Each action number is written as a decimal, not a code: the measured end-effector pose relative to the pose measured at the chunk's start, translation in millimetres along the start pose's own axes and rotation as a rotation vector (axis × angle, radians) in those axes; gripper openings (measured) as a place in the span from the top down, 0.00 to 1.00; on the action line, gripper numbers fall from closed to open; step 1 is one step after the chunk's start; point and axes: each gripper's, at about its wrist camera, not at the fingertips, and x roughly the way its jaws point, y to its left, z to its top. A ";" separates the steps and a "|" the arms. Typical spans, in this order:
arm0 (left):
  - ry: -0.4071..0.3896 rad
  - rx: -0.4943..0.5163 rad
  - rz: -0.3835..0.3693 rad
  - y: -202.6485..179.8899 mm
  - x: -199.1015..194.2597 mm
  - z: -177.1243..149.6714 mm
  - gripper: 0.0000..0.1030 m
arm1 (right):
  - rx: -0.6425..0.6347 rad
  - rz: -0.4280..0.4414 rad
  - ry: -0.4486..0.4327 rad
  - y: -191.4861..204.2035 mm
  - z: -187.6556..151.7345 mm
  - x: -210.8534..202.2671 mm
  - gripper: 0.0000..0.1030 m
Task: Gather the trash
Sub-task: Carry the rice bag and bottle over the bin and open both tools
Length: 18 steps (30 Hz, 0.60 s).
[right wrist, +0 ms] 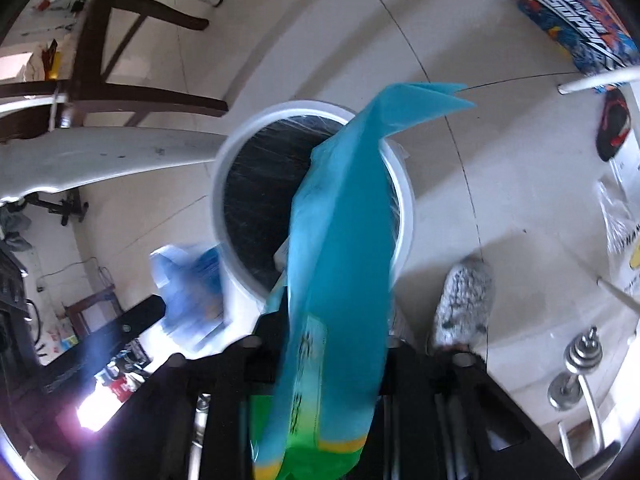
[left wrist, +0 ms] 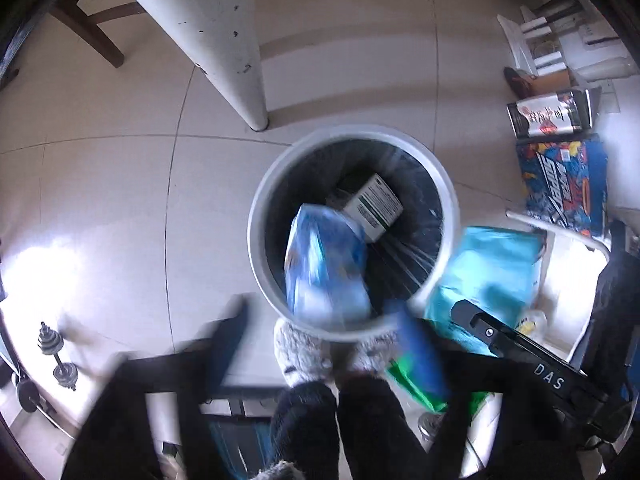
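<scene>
A white round bin [left wrist: 260, 208] with a black liner stands on the tiled floor, with a white-and-green box [left wrist: 374, 206] inside it. A blurred blue packet [left wrist: 326, 260] hangs free over the bin's near side, just beyond my left gripper [left wrist: 318, 306], whose jaws stand wide open with nothing between them. In the right wrist view, a teal and green bag [right wrist: 340, 240] runs up between the parted jaws of my right gripper [right wrist: 334, 316] and leans over the bin's rim [right wrist: 224, 152]. The bag hides the pads. The blue packet [right wrist: 192, 292] appears blurred there, left of the bin.
A person's feet in grey fuzzy slippers [left wrist: 304, 352] stand right against the bin. A white table leg [left wrist: 224, 40] lands just behind it, beside a wooden chair [right wrist: 120, 92]. Colourful boxes [left wrist: 564, 184] lie on the right. Dumbbells [left wrist: 56, 356] rest on the left floor.
</scene>
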 end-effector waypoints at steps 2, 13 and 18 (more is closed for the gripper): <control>-0.010 -0.014 0.019 9.9 3.5 0.9 0.15 | 0.000 0.011 0.004 -1.9 6.8 18.3 0.34; -0.084 0.019 0.120 21.6 -14.0 -17.1 0.00 | -0.082 -0.164 -0.044 3.4 4.3 7.9 0.00; -0.099 0.029 0.134 19.4 -25.1 -26.5 0.00 | -0.167 -0.307 -0.089 17.4 -5.3 -7.6 0.00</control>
